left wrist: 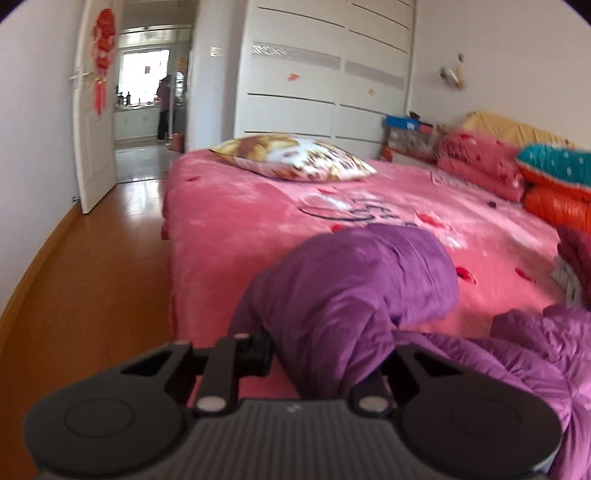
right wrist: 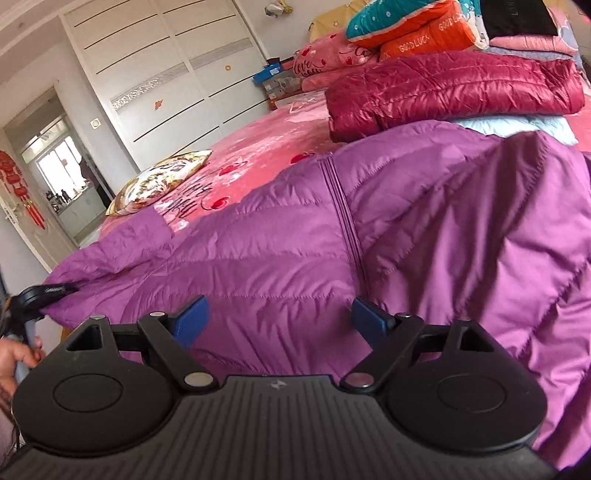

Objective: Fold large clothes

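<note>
A large purple down jacket (right wrist: 295,236) lies spread on the pink bed (right wrist: 266,140). In the left wrist view my left gripper (left wrist: 325,354) is shut on a bunched sleeve of the purple jacket (left wrist: 354,284) and holds it lifted above the bed edge; the fabric hides the fingertips. It also shows at the left edge of the right wrist view (right wrist: 48,291), pinching the jacket's corner. My right gripper (right wrist: 279,321) is open with blue pads (right wrist: 192,317), just above the jacket's near hem beside its zipper, holding nothing.
A folded maroon down jacket (right wrist: 454,92) lies behind the purple one. A patterned pillow (left wrist: 295,157) sits at the bed's far side. Stacked quilts and cushions (right wrist: 413,29) fill the head end. White wardrobe (left wrist: 325,74), open door (left wrist: 96,110) and wooden floor (left wrist: 92,266) at left.
</note>
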